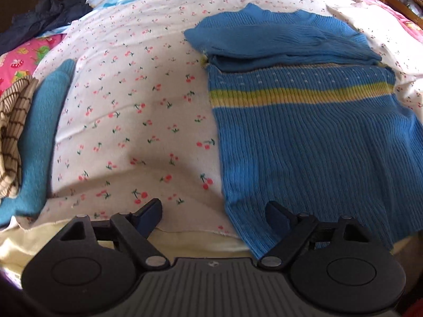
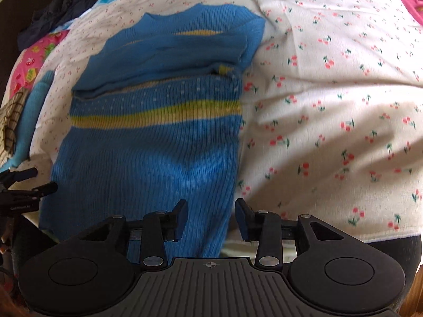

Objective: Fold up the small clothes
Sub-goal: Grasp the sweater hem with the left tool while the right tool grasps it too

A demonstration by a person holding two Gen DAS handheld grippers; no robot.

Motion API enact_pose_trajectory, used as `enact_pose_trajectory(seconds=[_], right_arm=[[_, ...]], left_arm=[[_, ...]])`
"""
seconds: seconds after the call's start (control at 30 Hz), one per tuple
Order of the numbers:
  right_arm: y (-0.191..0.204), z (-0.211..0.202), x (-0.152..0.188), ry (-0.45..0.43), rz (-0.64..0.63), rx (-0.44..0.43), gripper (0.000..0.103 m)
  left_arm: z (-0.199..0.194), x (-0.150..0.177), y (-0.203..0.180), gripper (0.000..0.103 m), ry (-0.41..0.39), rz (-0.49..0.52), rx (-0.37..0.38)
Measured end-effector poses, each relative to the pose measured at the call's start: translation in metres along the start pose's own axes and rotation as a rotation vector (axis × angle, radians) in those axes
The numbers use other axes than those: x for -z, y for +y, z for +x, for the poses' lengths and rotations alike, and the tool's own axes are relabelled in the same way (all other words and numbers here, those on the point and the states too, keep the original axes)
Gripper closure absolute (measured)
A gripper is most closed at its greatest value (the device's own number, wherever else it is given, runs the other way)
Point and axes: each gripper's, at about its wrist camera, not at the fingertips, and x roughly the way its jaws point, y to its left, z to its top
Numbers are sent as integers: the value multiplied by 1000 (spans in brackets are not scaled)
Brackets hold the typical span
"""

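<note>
I see a blue ribbed sweater (image 1: 304, 137) lying flat on the cherry-print sheet (image 1: 127, 111), a yellow-green stripe across the chest, small white dots above it, sleeves folded across the top. Left gripper (image 1: 214, 214) is released, hovering at the sweater's lower left hem, holding nothing. Right gripper (image 2: 211, 218) is released too, over the lower right hem. The hem is partly hidden behind both rigs. At the left edge, a teal garment (image 1: 39, 137) and striped cloth (image 1: 12, 132) are cut off. No readable writing.
</note>
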Motion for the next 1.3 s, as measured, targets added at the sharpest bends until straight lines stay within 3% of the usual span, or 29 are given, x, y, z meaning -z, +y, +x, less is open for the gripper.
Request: enact_pose_trajectory(seconds=[0.1, 0.23, 0.4, 0.7, 0.87, 1.03, 1.3], right_arm=[[2, 3, 13, 50, -12, 2, 64], [2, 4, 19, 77, -11, 15, 64], [-1, 1, 23, 78, 15, -6, 64], [-5, 23, 26, 152, 61, -82, 62], [-17, 22, 28, 128, 127, -132, 77], [-24, 28, 31, 131, 166, -185, 80], [-13, 41, 21, 161, 133, -166, 77]], left_arm=[[-6, 3, -5, 18, 19, 16, 12], [-9, -2, -7, 32, 38, -9, 93], [0, -6, -10, 42, 60, -1, 124], [7, -6, -4, 44, 133, -26, 150], [3, -6, -2, 58, 136, -42, 156], [3, -7, 1, 73, 143, -123, 209], [15, -4, -10, 76, 131, -138, 262]])
